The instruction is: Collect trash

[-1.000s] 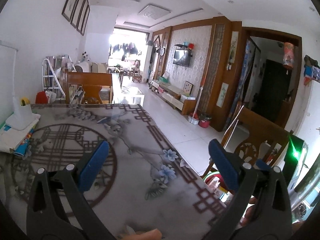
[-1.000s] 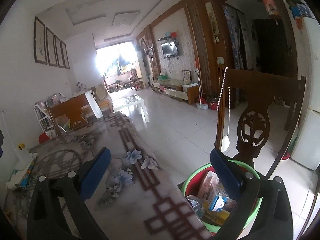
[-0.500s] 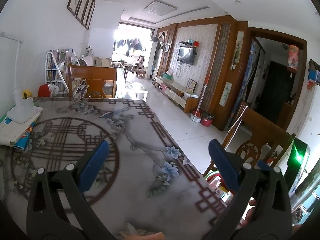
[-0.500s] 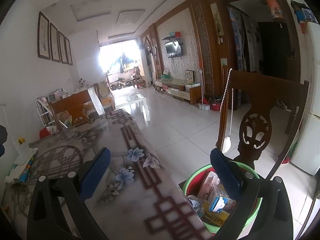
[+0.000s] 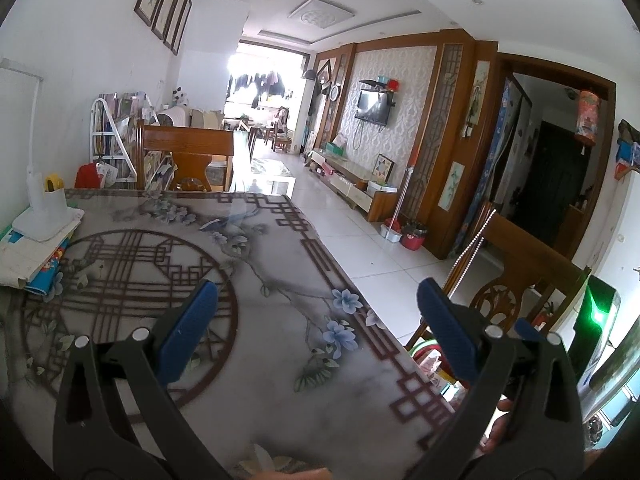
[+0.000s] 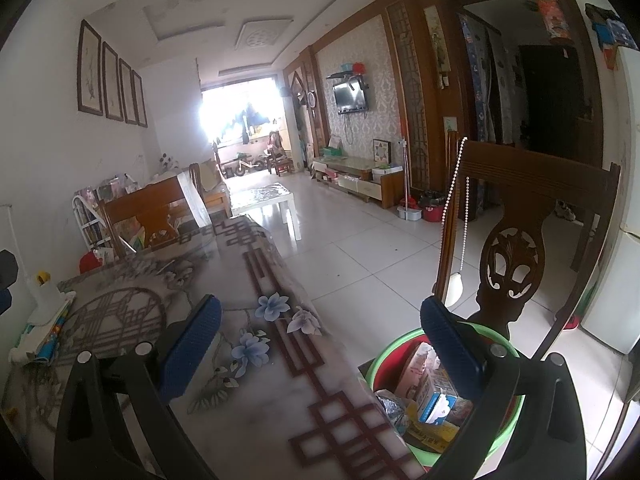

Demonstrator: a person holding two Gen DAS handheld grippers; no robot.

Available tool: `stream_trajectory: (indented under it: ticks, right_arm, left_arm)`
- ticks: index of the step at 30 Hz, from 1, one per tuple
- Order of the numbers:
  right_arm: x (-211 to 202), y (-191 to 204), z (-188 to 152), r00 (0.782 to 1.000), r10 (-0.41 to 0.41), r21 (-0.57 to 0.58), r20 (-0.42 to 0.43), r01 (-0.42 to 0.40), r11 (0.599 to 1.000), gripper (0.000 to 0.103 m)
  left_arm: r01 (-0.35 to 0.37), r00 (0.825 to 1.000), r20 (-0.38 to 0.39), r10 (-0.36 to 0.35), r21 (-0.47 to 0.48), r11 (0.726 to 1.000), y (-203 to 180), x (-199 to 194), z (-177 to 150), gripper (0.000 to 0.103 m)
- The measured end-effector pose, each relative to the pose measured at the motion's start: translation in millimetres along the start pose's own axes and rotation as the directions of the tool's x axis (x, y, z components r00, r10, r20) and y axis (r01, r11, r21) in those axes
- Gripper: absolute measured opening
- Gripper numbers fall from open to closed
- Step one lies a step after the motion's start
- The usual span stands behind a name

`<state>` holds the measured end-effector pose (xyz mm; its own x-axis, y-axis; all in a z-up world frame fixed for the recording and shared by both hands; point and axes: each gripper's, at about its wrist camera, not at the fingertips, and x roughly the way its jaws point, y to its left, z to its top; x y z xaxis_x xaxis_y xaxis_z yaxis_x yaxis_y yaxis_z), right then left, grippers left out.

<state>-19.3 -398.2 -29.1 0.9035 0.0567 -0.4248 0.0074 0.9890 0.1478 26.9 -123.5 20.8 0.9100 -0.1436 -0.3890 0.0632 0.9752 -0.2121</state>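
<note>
My left gripper is open and empty above the patterned table. My right gripper is open and empty over the table's right edge. A green basin with a red inside stands on the floor beside the table, under the right gripper's right finger. It holds trash: cartons, a blue and white box, yellow packaging and crumpled foil. A sliver of the basin shows past the table edge in the left wrist view.
A carved wooden chair with a hanging bead string stands behind the basin. A white desk lamp sits on stacked papers and books at the table's left. Another chair stands at the far end. Tiled floor lies to the right.
Both views have tilted and shifted slightly, so more of the table's far end shows in the left wrist view. Both grippers stay open and empty.
</note>
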Motion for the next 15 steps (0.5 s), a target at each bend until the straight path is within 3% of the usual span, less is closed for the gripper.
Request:
stream_trajectory:
  ticks: [7, 10, 12, 15]
  right_arm:
    - [5, 5, -2, 1.0, 0.008, -0.021, -0.021, -0.008, 1.0, 0.096]
    - [28, 25, -9, 0.991, 0.064, -0.113, -0.116, -0.077, 0.991, 0.096]
    - [49, 45, -18, 0.972, 0.086, -0.2, -0.218, -0.131, 0.971, 0.096]
    - [97, 80, -39, 0.901, 0.081, -0.293, -0.425, -0.222, 0.93, 0.096]
  left_arm:
    - [0.034, 0.998, -0.054, -0.037, -0.044, 0.998, 7, 5, -8, 0.098]
    - [-0.031, 0.998, -0.051, 0.029, -0.046, 0.998, 13, 1, -10, 0.098]
    - [-0.044, 0.997, -0.07, 0.041, -0.036, 0.998, 21, -1, -10, 0.098]
    - [-0.12, 0.99, -0.075, 0.116, -0.048, 0.992, 41, -10, -16, 0.098]
